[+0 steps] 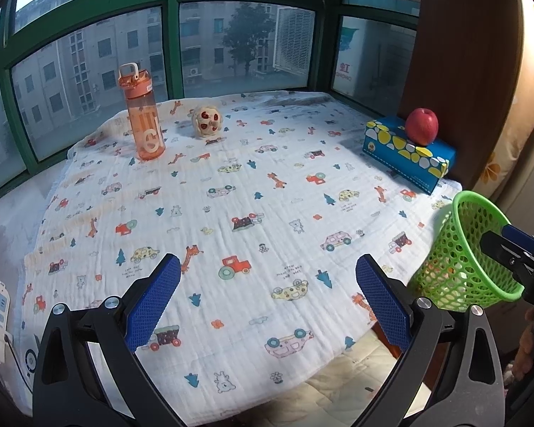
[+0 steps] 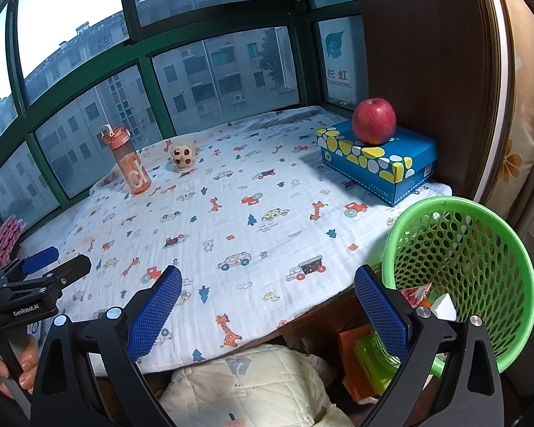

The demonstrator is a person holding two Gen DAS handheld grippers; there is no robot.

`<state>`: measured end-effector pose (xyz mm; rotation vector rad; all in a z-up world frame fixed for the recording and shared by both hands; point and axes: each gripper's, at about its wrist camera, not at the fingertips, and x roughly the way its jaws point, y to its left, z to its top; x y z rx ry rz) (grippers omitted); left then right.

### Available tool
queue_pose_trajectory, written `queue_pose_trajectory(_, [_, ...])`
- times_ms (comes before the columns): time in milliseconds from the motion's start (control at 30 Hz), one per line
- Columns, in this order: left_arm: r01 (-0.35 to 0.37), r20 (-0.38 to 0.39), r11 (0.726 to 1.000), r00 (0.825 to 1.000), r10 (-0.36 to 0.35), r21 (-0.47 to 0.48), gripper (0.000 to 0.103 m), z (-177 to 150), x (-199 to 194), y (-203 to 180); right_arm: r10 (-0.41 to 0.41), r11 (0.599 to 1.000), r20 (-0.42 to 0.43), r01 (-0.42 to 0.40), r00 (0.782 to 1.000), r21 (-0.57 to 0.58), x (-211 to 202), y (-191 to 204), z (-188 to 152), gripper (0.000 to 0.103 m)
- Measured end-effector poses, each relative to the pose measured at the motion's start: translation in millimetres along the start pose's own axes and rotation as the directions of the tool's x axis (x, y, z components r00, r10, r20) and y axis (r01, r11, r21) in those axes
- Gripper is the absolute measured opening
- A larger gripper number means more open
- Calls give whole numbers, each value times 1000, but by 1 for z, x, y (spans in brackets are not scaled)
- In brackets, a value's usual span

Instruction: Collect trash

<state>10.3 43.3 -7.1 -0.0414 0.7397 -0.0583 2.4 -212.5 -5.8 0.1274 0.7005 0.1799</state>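
Open left claw [image 1: 268,297] over printed cloth [image 1: 231,192]

— Where is free room found?
— The middle of the printed cloth [image 1: 252,192] is left bare.
— And what is blocking?
— The far edge is taken by an orange water bottle [image 1: 142,114] and a crumpled wrapper [image 1: 207,121]; the right by a blue box [image 2: 377,160] (apple [image 2: 373,121] on top) and a green mesh basket [image 2: 462,274].
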Motion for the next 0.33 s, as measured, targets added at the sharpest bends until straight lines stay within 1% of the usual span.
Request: queue_pose_trajectory(333, [-13, -7, 1000, 1000, 13, -10, 97, 1, 0, 1, 1, 1000, -4, -1, 1000, 0, 1, 1, -1, 94])
